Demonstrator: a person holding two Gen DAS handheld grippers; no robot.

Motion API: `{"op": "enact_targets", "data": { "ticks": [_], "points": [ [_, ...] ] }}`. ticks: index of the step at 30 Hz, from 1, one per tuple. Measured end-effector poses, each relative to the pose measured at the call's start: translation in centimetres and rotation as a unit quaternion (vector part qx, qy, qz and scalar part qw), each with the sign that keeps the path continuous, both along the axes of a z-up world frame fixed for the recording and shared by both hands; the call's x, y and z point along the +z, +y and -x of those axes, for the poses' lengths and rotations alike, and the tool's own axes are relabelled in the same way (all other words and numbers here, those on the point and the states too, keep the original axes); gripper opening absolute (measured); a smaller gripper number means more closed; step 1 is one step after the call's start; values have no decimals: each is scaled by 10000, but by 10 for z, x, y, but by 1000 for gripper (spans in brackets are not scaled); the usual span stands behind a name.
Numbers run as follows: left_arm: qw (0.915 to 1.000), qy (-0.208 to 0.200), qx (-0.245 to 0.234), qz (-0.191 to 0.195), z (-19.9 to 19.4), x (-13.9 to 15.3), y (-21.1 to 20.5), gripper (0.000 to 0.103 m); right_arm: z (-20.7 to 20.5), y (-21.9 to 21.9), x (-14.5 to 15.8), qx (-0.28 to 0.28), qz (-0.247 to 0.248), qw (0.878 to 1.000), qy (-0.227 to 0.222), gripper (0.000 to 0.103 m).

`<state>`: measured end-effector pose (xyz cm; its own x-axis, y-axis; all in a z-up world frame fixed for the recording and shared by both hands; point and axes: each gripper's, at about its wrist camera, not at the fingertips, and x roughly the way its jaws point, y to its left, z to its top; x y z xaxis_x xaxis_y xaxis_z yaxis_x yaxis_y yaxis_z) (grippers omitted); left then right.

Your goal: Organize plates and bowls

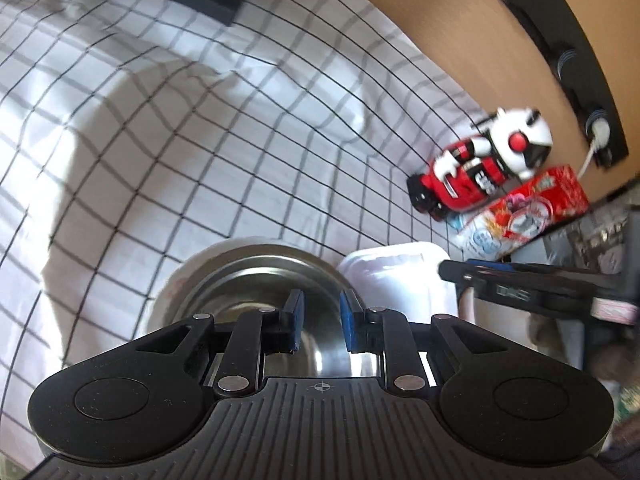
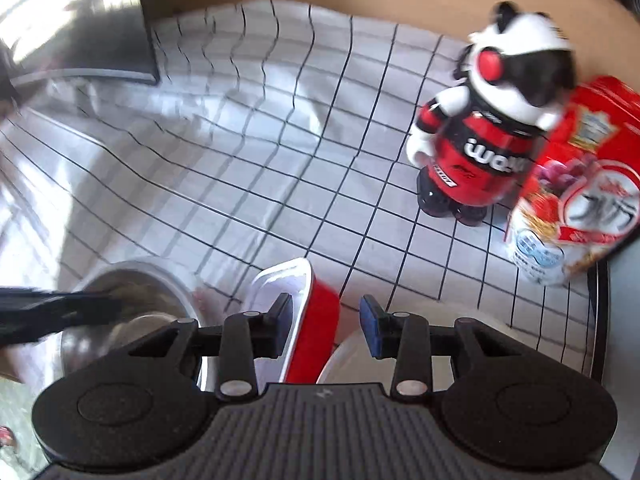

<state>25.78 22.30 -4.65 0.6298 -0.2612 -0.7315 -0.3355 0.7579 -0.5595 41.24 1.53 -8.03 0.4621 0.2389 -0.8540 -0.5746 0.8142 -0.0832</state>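
Note:
A steel bowl (image 1: 256,280) sits on the checked cloth, right under my left gripper (image 1: 321,322), which is open with nothing between its blue pads. The bowl also shows at lower left in the right wrist view (image 2: 132,292). A red dish with a white inside (image 2: 308,312) stands just right of the bowl; it shows white in the left wrist view (image 1: 396,276). My right gripper (image 2: 326,326) is open with its jaws astride the dish's red wall. A white plate (image 2: 352,356) lies under the right gripper.
A panda figure in a red shirt (image 2: 480,136) and a red cereal box (image 2: 580,184) stand at the back right. A dark flat panel (image 2: 112,40) sits at the back left. The checked cloth (image 1: 200,140) covers the table in front of a wooden wall (image 1: 460,20).

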Motion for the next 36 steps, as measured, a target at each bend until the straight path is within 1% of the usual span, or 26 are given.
{"op": "enact_targets", "data": {
  "ticks": [1, 3, 5, 7, 10, 12, 14, 15, 16, 18, 20, 22, 24, 25, 26, 29, 31, 34, 36],
  "points": [
    [10000, -15, 85, 46, 4, -2, 5, 22, -5, 5, -5, 11, 109, 9999, 38, 35],
    [9995, -18, 288, 131, 12, -6, 14, 22, -14, 16, -14, 77, 336, 9993, 170, 20],
    [9987, 4, 472, 201, 20, -10, 24, 22, -17, 26, -12, 187, 456, 9987, 108, 16],
    [9977, 47, 627, 240, 27, -14, 31, 22, -24, 32, -3, 223, 418, 9989, -45, 16],
    [9960, 174, 842, 260, 36, -22, 41, 22, -42, 42, 15, 169, 271, 9987, -402, 15],
    [9948, 277, 942, 263, 42, -27, 44, 20, -61, 46, 24, 42, 24, 9989, -458, 15],
    [9942, 268, 977, 362, 45, -29, 45, 19, -80, 48, 26, 1, -241, 9983, -537, 15],
    [9943, 281, 966, 345, 44, -29, 44, 19, -88, 49, 23, -34, -274, 9978, -609, 15],
    [9949, 293, 931, 242, 43, -26, 40, 19, -96, 47, 18, -141, -248, 9973, -680, 15],
    [9969, 242, 752, 13, 37, -18, 31, 19, -105, 40, 12, -299, -191, 9970, -688, 16],
    [9987, 115, 494, -26, 29, -11, 19, 20, -105, 24, 12, -392, -330, 9972, -537, 17],
    [9997, 10, 244, -73, 16, -3, 6, 20, -95, -1, 18, -464, -541, 9966, -410, 17],
    [9999, -111, -88, -82, -1, 6, -11, 20, -76, -32, 27, -470, -744, 9954, -392, 20],
    [9995, -172, -261, -68, -9, 9, -21, 20, -68, -45, 30, -478, -799, 9948, -408, 23],
    [9986, -232, -479, -60, -20, 13, -33, 20, -57, -61, 34, -512, -844, 9941, -440, 25],
    [9936, -351, -1074, -75, -48, 19, -73, 20, -33, -103, 33, -701, -913, 9916, -586, 26],
    [9897, -340, -1389, -106, -64, 18, -98, 20, -20, -128, 28, -914, -940, 9890, -687, 26],
    [9852, -116, -1681, -314, -82, 12, -127, 20, -12, -159, 11, -1282, -1064, 9846, -520, 26],
    [9819, -92, -1830, -486, -86, 12, -141, 22, -9, -178, -3, -1538, -1212, 9800, -344, 30]
  ]
}}
